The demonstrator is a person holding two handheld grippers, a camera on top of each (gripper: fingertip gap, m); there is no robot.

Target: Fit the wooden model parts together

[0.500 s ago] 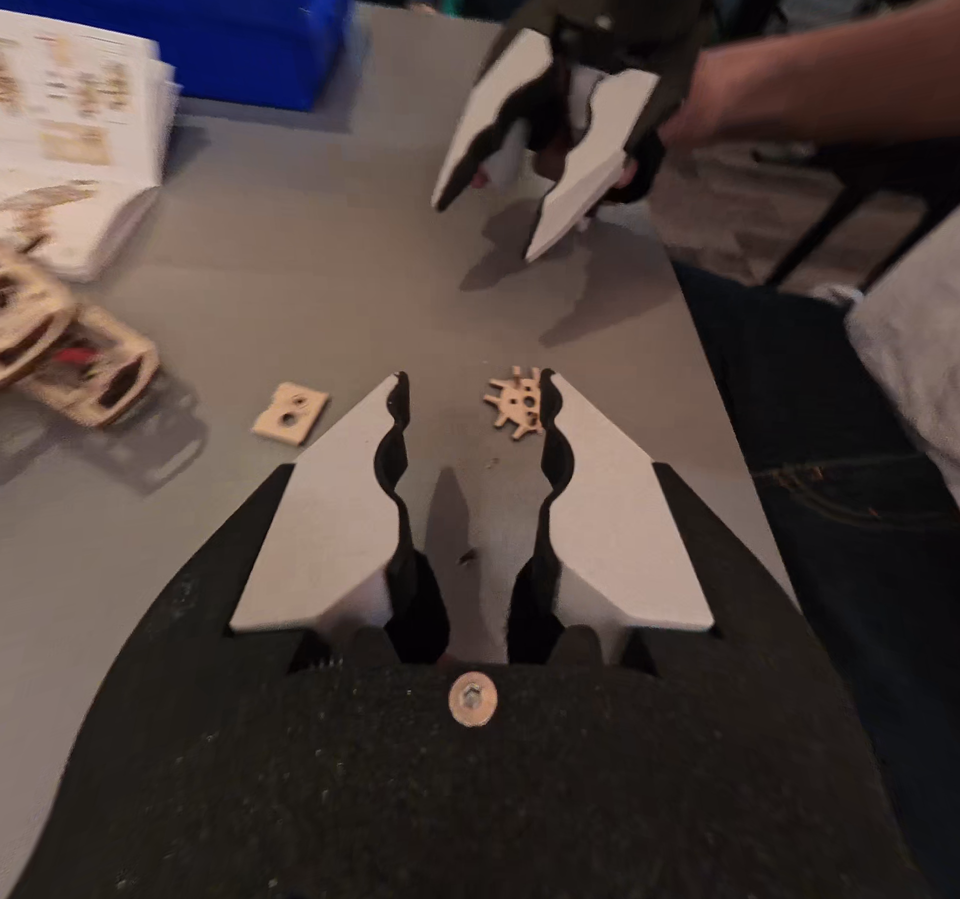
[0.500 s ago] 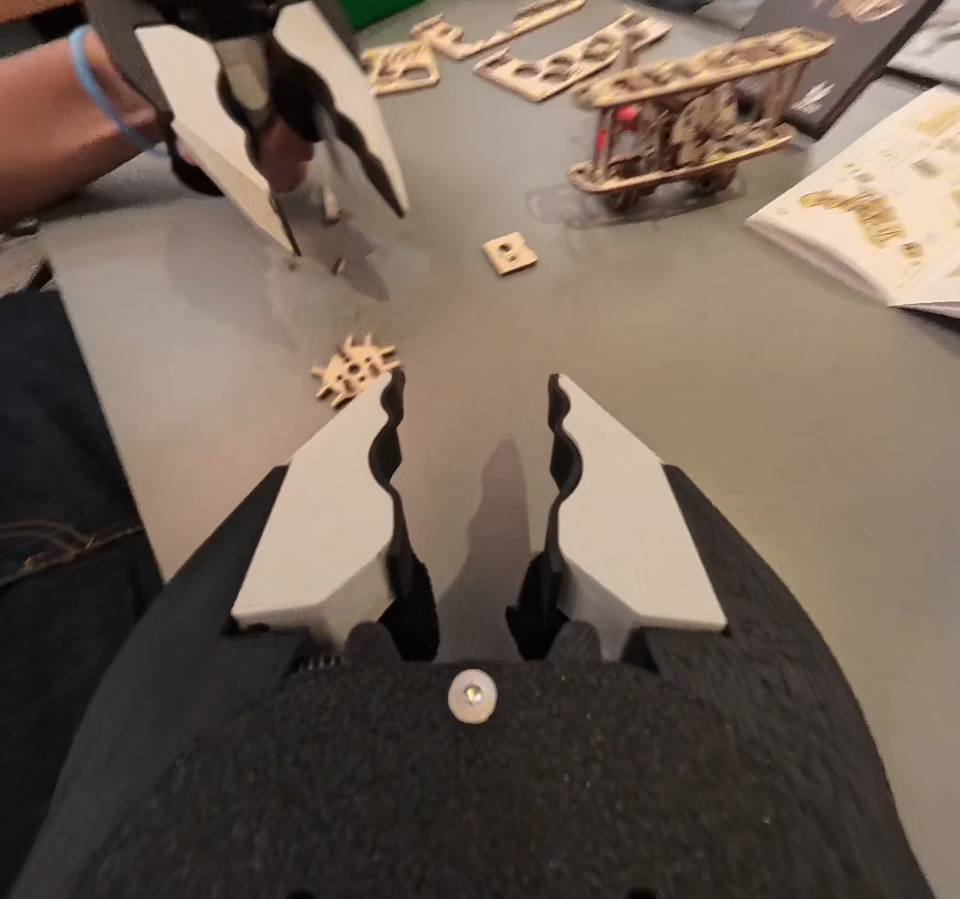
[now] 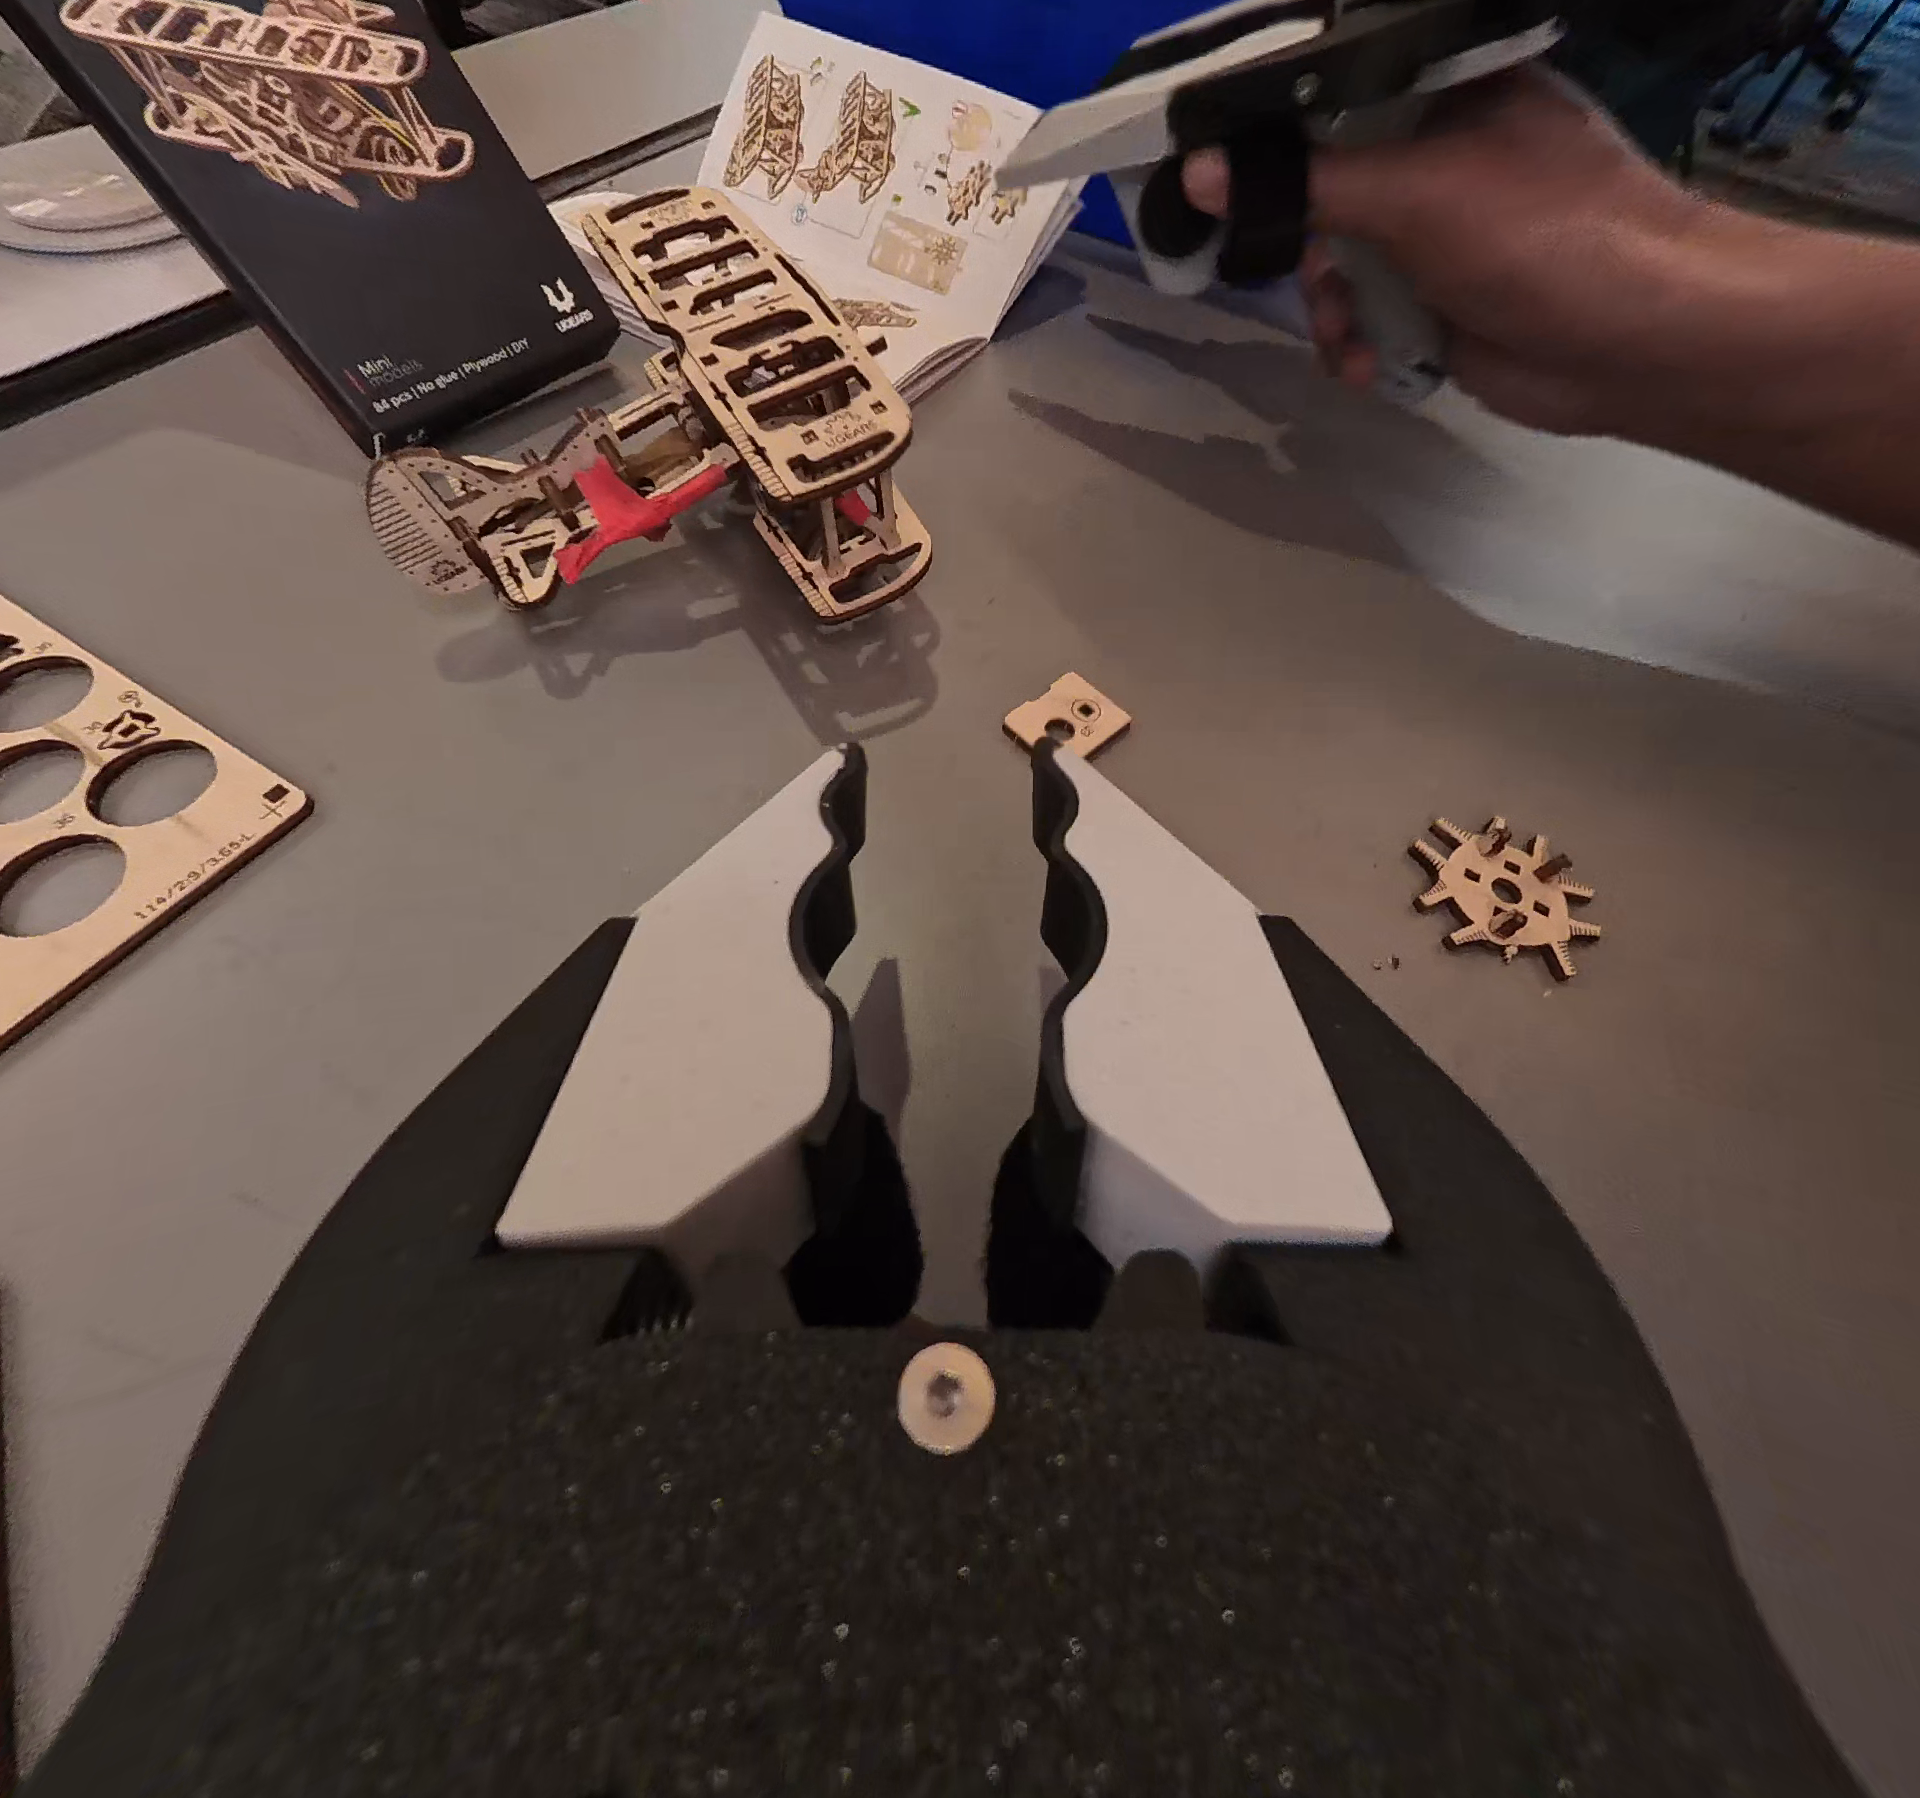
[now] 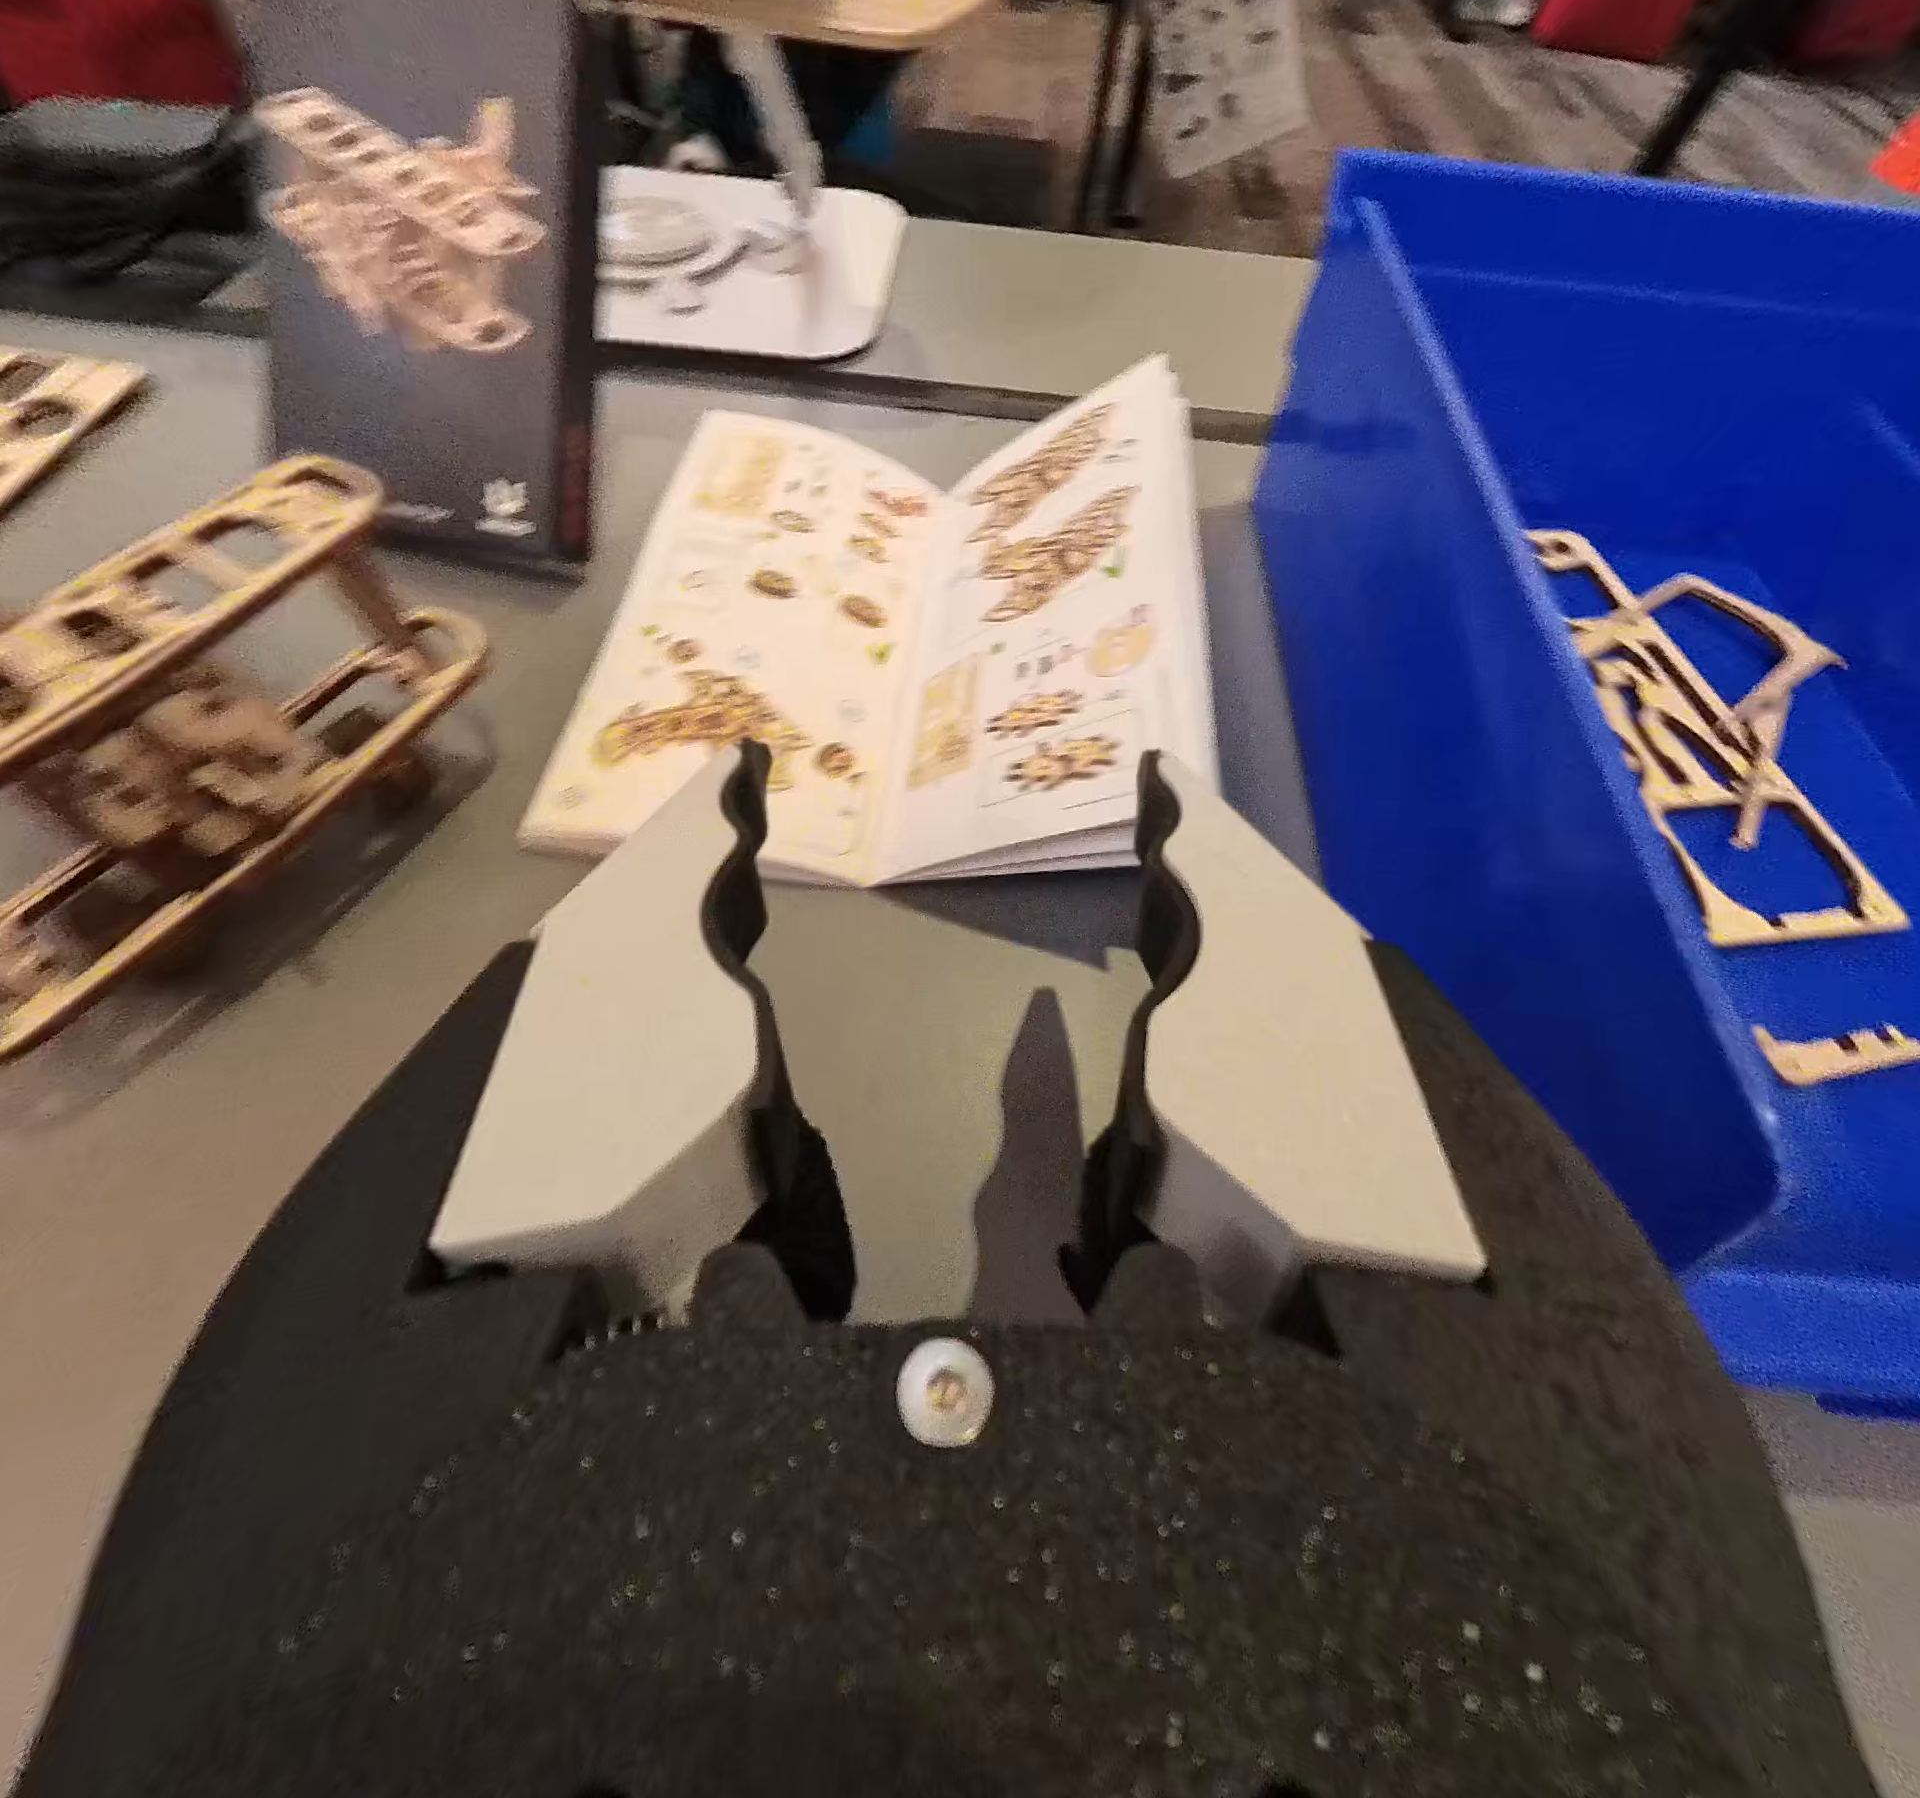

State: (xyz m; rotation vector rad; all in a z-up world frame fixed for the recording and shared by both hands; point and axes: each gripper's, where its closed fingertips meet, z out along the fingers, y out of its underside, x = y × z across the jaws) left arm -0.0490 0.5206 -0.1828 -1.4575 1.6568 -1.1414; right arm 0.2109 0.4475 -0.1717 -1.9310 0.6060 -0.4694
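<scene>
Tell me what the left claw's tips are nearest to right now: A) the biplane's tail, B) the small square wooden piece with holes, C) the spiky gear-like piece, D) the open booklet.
B: the open, empty left claw has one tip right at the small square wooden piece, while the gear-like piece lies off to the side.

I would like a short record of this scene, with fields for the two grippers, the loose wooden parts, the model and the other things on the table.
left gripper: open, empty, near the square part
right gripper: open, empty, above the booklet
loose parts: square part; toothed wheel
model: wooden biplane, upright on the grey table
others: open booklet; black box; blue bin with offcuts
</scene>
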